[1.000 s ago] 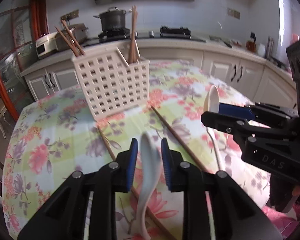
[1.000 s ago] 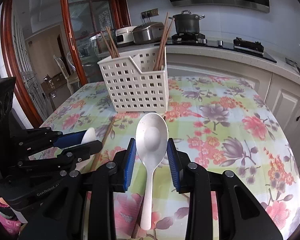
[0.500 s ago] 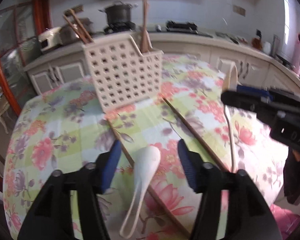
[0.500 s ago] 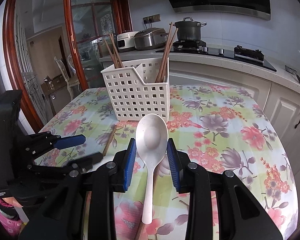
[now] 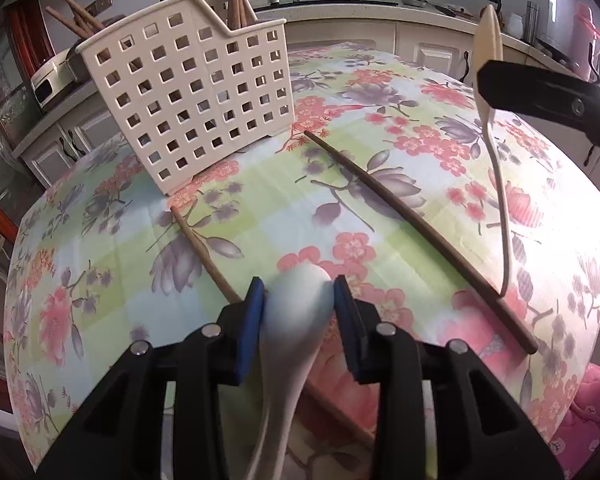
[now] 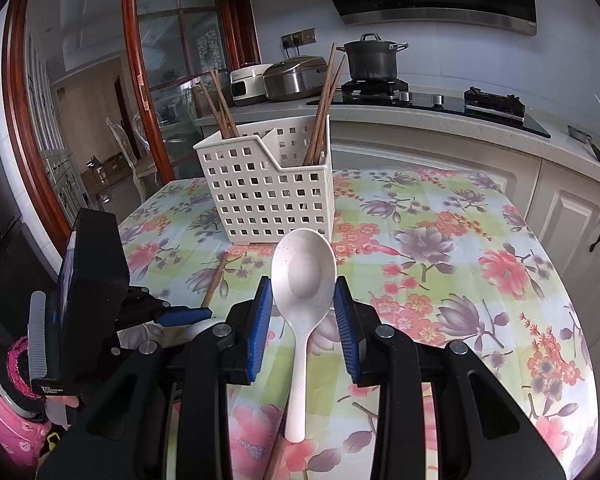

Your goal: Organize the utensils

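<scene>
white spoon low centre lies on the bench; left gripper fingers have just been closing around it. right gripper pinches another spoon. next: lift toward basket, upper left.

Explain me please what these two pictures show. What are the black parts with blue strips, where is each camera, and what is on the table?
No robot: a person holds one hand-held gripper in each hand, and each carries a camera looking along its two fingers. The blue strips are the finger pads.

Left camera view: the left hand-held gripper, whose jaws have just been closing, has the bowl of a white spoon between its pads. Two loose chopsticks lie on the flowered tablecloth.

Right camera view: the right hand-held gripper holds a speckled white spoon above the table. Behind stands a white basket with chopsticks upright in it.
</scene>
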Available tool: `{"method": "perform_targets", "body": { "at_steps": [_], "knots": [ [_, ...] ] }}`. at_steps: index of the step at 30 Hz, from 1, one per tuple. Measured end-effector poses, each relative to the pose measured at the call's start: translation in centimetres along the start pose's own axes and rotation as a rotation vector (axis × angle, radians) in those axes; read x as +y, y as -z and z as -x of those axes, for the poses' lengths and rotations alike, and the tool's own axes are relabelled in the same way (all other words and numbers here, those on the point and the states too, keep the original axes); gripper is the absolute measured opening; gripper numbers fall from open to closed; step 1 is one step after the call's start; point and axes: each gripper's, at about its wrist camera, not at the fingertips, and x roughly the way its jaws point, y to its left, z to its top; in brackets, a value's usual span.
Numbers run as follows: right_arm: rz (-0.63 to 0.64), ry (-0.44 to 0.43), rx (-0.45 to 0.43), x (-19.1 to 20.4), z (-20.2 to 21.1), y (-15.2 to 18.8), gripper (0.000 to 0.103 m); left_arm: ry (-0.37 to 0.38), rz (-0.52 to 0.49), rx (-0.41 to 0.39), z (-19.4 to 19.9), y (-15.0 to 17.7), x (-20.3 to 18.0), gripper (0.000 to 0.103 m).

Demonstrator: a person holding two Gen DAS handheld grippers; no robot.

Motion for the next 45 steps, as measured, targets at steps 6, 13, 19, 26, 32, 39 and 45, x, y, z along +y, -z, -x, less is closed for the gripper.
{"method": "perform_targets", "body": {
  "at_steps": [6, 13, 19, 26, 32, 39, 45],
  "knots": [
    [0.009, 0.003, -0.017, 0.0, 0.3, -0.4, 0.032, -0.034, 0.043, -0.139, 3.8, -0.2, -0.2, 0.034],
    [0.022, 0.008, -0.046, 0.5, 1.2, -1.1, 0.032, -0.045, 0.139, -0.291, 7.7, 0.5, 0.6, 0.034],
    [0.031, 0.013, -0.048, 0.9, 1.3, -1.1, 0.032, -0.064, 0.188, -0.353, 8.8, 1.2, 1.0, 0.034],
    [0.054, 0.014, -0.056, 1.4, 1.0, -2.4, 0.032, -0.076, 0.203, -0.401, 10.7, 0.4, 1.8, 0.034],
    [0.069, 0.024, -0.084, 1.4, 1.0, -5.1, 0.032, -0.076, 0.204, -0.442, 12.2, -1.9, 2.8, 0.034],
    [0.07, 0.02, -0.099, 1.3, 0.7, -8.6, 0.032, -0.071, 0.188, -0.468, 13.9, -5.6, 3.8, 0.034],
    [0.048, 0.008, -0.097, 0.7, -0.1, -11.6, 0.032, -0.074, 0.163, -0.498, 16.6, -9.2, 4.7, 0.034]
  ]
}}
